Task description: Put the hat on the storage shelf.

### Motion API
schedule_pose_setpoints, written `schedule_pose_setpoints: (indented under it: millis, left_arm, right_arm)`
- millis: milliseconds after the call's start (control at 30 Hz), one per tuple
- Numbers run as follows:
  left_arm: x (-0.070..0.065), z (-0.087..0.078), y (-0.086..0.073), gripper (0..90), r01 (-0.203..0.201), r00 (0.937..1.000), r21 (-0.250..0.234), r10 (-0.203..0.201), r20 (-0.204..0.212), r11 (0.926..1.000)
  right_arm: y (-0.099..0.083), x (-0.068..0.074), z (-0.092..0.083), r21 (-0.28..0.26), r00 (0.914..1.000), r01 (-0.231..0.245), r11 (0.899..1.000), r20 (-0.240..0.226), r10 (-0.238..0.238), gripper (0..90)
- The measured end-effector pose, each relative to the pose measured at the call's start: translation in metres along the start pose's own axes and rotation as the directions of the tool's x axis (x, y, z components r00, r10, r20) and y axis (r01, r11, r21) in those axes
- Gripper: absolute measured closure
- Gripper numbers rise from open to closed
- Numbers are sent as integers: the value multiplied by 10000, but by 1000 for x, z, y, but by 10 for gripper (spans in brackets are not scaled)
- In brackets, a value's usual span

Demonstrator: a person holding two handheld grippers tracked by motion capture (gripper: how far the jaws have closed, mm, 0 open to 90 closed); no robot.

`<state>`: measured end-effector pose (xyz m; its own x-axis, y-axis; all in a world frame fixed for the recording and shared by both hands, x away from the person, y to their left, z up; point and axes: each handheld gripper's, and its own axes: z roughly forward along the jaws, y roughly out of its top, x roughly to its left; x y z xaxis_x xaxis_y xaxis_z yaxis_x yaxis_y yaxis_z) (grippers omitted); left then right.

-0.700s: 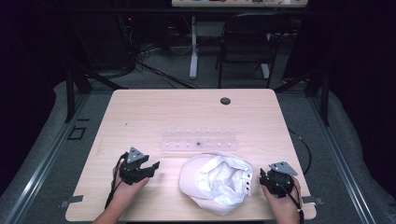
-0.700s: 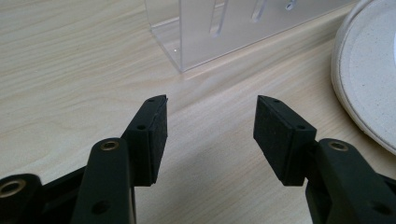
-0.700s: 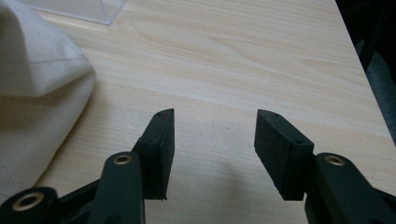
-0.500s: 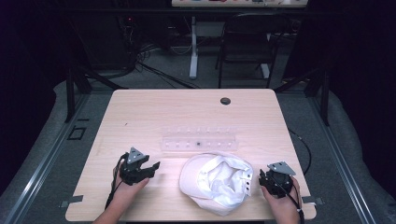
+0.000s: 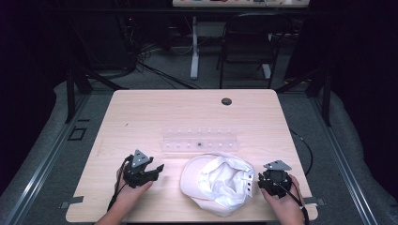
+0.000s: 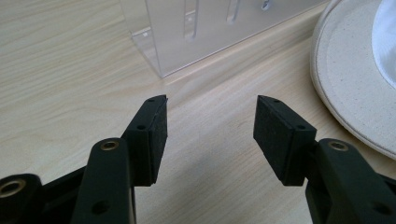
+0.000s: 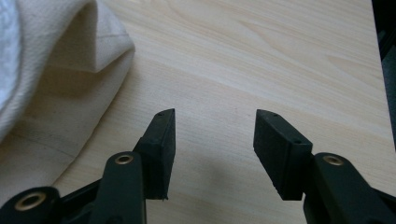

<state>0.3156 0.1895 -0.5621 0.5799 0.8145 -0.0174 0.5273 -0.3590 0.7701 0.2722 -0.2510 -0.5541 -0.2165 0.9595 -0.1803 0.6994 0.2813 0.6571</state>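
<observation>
While sitting upside down near the table's (image 5: 141, 112) front edge, white bucket hat (image 5: 218, 185). Left gripper (image 6: 210, 119) and right gripper (image 7: 212, 135) both wide apart, gripping nothing. Could push hat off edge if grabbed carelessly.

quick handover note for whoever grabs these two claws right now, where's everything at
Left claw: open, holding nothing, low over the table, left of the white hat.
Right claw: open, holding nothing, at the hat's right edge, not touching it.
Hat: lies upside down at the front of the table, between both claws.
Clear plastic rack: flat on the table just behind the hat.
Done: nothing gripped yet.
Left: probably take hold of the hat; neither claw has closed on it.
</observation>
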Motion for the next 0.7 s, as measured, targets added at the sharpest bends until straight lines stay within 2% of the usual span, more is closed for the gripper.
schedule_pose_setpoints:
  millis: [100, 133, 300, 433, 500, 600, 700]
  left_arm:
    - [0, -1, 0, 453, 24, 10000, -9, -24, 6, 10000]
    - [0, -1, 0, 453, 23, 10000, -15, -23, 4, 10000]
    - [-1, 0, 0, 453, 24, 10000, 2, -24, 27, 10000]
    - [-2, 0, 0, 453, 37, 10000, -29, -37, 36, 10000]
    - [-2, 0, 0, 453, 31, 10000, -17, -31, 42, 10000]
    - [-3, 0, 0, 453, 3, 10000, -13, -3, 39, 10000]
    - [-3, 0, 0, 453, -47, 10000, 14, 47, 35, 10000]
  right_arm:
    - [6, 1, -1, 442, 9995, 128, 9989, -311, -115, 488]
    - [7, 1, 0, 434, 9991, 67, 9990, -423, -49, 487]
    - [12, 1, -2, 638, 9978, 426, 9970, -533, -393, 487]
    - [19, -5, -7, 944, 9949, 277, 9951, -987, -183, 483]
    - [21, -6, -8, 1017, 9942, 279, 9944, -1063, -170, 483]
    - [26, -10, -13, 1396, 9916, 579, 9885, -1227, -407, 483]
    - [29, -11, -16, 1616, 9911, 870, 9830, -1133, -691, 483]
